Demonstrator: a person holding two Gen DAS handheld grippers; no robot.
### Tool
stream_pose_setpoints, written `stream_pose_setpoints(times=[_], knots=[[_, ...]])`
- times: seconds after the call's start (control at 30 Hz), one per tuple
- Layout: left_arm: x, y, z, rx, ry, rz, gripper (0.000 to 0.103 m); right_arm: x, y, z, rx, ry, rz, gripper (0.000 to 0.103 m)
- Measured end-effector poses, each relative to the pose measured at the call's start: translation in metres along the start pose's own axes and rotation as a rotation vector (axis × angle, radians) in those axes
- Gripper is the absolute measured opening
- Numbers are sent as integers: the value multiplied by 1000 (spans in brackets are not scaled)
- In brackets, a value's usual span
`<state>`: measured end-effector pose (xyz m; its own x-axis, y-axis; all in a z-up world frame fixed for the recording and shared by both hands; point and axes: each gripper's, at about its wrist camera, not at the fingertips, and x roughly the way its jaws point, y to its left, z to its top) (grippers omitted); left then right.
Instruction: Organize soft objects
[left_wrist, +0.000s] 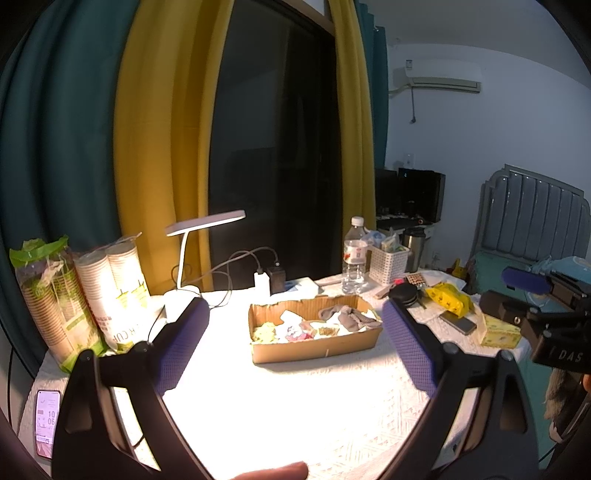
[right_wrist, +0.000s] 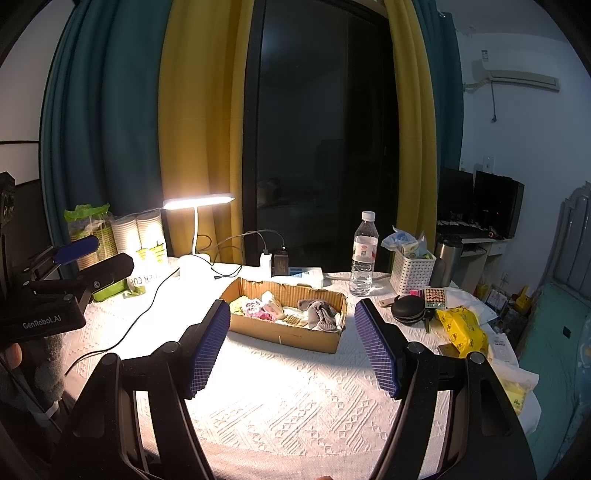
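Note:
A shallow cardboard box (left_wrist: 314, 349) sits on the white textured tablecloth (left_wrist: 295, 406). It holds several soft items: grey socks (left_wrist: 347, 315) at its right, white and pink cloths in the middle, a yellowish one at its left. The box also shows in the right wrist view (right_wrist: 284, 334), with the grey socks (right_wrist: 321, 314). My left gripper (left_wrist: 295, 332) is open and empty, held above the table in front of the box. My right gripper (right_wrist: 291, 339) is open and empty, also in front of the box. Each gripper appears at the edge of the other's view.
A lit desk lamp (right_wrist: 197, 201) with cables stands behind the box. Paper cup stacks (left_wrist: 110, 284) stand at the left, a phone (left_wrist: 47, 421) at the near left. A water bottle (right_wrist: 364, 254), a white basket (right_wrist: 412, 271), a black round case (right_wrist: 408, 308) and a yellow bag (right_wrist: 461, 328) lie at the right.

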<state>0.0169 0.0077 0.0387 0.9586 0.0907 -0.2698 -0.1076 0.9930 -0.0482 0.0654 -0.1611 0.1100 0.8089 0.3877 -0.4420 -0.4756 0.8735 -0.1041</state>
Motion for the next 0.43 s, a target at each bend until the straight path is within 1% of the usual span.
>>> stream_pose_setpoints(times=[0.33, 0.43], knots=[[0, 2, 0, 0, -1, -2, 95, 0, -1, -3, -2, 5, 4, 73], [1, 3, 0, 20, -4, -2, 95, 1, 0, -2, -2, 6, 6, 73]])
